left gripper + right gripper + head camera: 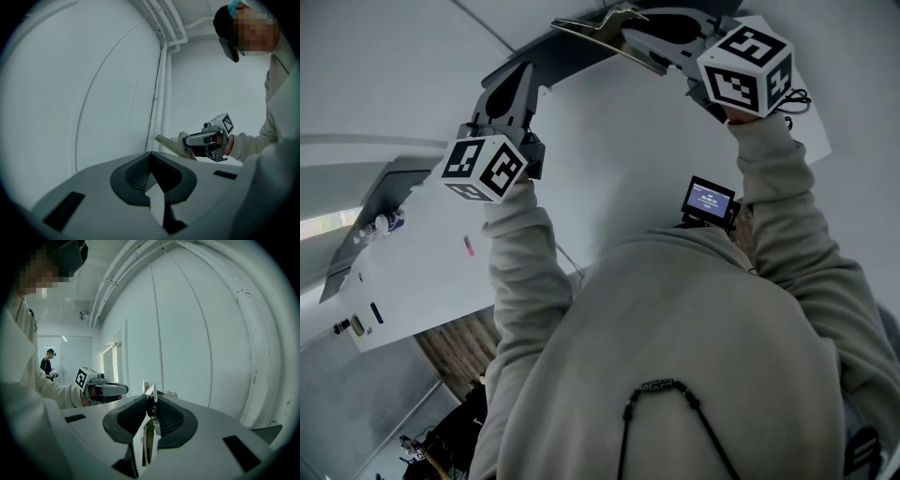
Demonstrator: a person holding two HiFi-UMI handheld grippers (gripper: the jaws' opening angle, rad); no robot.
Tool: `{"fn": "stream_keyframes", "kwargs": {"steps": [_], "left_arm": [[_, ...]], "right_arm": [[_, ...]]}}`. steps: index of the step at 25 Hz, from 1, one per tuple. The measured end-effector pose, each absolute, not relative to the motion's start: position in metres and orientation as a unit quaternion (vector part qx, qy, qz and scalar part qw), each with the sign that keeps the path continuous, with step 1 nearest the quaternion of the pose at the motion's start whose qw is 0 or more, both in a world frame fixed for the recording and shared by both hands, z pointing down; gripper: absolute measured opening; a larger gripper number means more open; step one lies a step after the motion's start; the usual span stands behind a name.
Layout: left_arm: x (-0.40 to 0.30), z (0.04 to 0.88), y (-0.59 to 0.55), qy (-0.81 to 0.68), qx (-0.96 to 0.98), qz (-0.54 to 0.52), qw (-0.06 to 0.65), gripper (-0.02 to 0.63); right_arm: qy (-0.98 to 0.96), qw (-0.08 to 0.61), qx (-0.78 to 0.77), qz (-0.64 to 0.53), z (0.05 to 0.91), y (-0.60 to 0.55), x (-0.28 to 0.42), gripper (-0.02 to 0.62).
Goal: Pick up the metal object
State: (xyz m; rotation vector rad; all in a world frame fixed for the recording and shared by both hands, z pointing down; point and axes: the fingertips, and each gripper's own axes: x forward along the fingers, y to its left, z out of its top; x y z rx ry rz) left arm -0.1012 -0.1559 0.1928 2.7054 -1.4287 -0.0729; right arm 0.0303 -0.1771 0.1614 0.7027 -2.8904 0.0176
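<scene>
Right gripper (pixel 150 401) is clenched on the metal object (pixel 149 391). The thin flat piece stands on edge between the pads and pokes out past the tips. Everything is placed from the right gripper. The object's long axis runs along the jaws and out ahead of them, towards the white wall (pixel 201 333). In the head view it sticks out on the side facing the left gripper (pixel 152 164).

The left gripper is pressed closed on nothing. It sits level and well apart from the right gripper, to its left.

The object is up in the air, touching no surface, so the pick-up looks done. The right hand has it, so no reach is needed. I can make out no box, tray or bin near the right gripper.
</scene>
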Motion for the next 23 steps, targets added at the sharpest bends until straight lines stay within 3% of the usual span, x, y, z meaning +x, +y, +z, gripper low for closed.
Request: {"fn": "stream_keyframes", "kwargs": {"steps": [23], "left_arm": [[-0.114, 0.201, -0.159, -0.471, 0.881, -0.022, 0.046, 0.005]], "right_arm": [[-0.968, 0.101, 0.227, 0.016, 0.178, -0.179, 0.024, 0.049]]}}
